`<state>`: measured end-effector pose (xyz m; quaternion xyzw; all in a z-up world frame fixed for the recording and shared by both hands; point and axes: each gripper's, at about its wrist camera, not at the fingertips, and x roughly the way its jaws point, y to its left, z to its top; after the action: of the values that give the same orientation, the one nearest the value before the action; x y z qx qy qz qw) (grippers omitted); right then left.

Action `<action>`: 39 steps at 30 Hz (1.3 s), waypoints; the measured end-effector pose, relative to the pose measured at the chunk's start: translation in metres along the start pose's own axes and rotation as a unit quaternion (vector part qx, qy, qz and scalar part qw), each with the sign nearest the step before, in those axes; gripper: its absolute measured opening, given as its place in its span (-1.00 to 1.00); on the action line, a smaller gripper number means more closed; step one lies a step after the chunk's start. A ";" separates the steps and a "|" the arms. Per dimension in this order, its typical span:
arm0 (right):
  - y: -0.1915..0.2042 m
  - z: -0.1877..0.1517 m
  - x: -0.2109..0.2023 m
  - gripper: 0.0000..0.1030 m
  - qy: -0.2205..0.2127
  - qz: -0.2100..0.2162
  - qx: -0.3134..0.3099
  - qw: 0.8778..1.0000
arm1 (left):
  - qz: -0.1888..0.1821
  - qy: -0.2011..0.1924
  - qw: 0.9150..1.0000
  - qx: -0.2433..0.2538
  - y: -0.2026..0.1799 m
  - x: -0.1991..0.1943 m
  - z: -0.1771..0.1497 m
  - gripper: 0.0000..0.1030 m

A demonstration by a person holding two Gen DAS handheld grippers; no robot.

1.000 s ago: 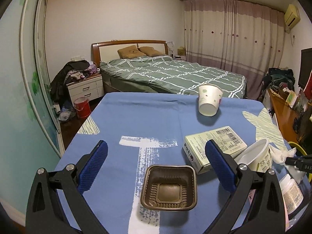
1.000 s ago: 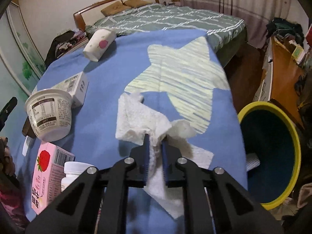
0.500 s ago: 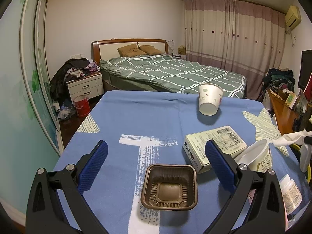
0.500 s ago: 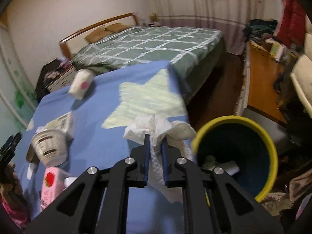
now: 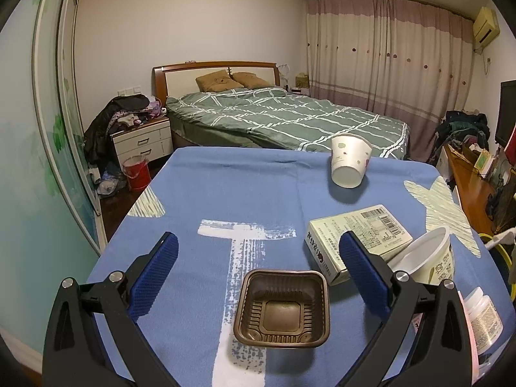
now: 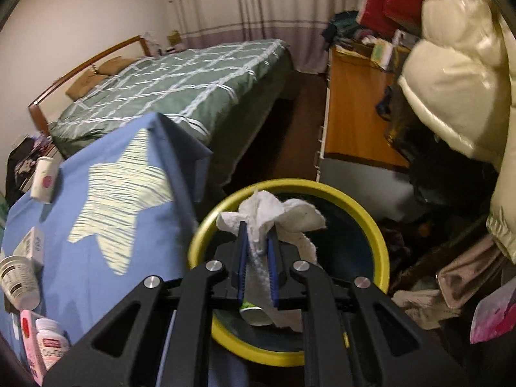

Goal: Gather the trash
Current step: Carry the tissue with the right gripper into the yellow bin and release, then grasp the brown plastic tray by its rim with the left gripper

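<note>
Tissue [image 6: 267,216] pinched tight in right gripper [image 6: 257,245], right over yellow-rimmed bin [image 6: 380,242] (beside the blue table [image 6: 106,245] edge) | left gripper [image 5: 258,258] spread wide, holding nothing, above brown tray [image 5: 282,312] near table's front edge

We hold the paper towel [image 6: 267,216] between the right claw's [image 6: 257,242] fingers, over the bin [image 6: 371,225], which stands on the floor right of the table [image 6: 96,258]. Inside the bin, under this claw, lies a tube [image 6: 254,312]. Between the left claw's [image 5: 258,258] spread fingers a tray [image 5: 282,309] sits on the table. Right of it lies a box [image 5: 358,238], with a tub [image 5: 425,258] tipped against it. Beyond both, a paper cup [image 5: 350,164] lies on its side.
</note>
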<state>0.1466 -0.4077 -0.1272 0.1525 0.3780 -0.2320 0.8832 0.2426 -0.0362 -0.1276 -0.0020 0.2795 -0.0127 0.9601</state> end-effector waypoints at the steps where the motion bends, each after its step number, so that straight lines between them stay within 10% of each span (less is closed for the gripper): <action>1: -0.004 -0.002 0.005 -0.78 0.005 -0.006 0.003 1.000 | 0.000 0.001 1.000 0.000 0.000 0.000 0.000 0.91; 27: -0.004 -0.015 0.019 -0.20 0.021 -0.038 0.004 0.999 | 0.001 0.006 1.000 0.003 -0.002 0.004 -0.001 0.91; 39: -0.001 -0.021 0.025 -0.19 0.030 -0.027 0.004 0.999 | -0.025 0.110 0.994 0.015 -0.006 0.041 -0.017 0.91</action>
<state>0.1483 -0.4069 -0.1597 0.1523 0.4074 -0.2528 0.8643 0.2680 -0.0437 -0.1645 0.0066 0.3829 -0.0414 0.9229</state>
